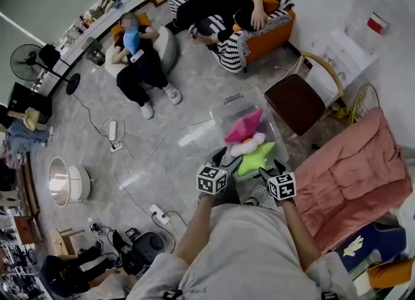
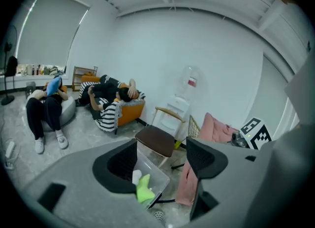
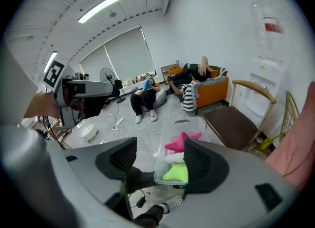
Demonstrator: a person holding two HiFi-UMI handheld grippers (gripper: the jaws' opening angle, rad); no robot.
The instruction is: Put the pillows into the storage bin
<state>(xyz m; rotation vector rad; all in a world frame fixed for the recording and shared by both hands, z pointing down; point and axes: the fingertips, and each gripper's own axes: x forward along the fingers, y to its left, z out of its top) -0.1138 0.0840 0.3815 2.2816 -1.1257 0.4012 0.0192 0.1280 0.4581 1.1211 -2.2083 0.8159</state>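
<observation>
Light is bright and even, coming from above: a ceiling strip light (image 3: pixel 103 6) glows at the upper left of the right gripper view, and shadows on the floor (image 1: pixel 139 162) are faint, with a pale sheen near the middle of the head view. Both gripper views are strongly fisheye, with black corners and walls bent toward the edges. At the bottom of each, the left gripper (image 2: pixel 162 160) and right gripper (image 3: pixel 160 162) look dull grey and slightly soft.

L claw (image 2: pixel 162 159) open, R claw (image 3: pixel 158 159) open
</observation>
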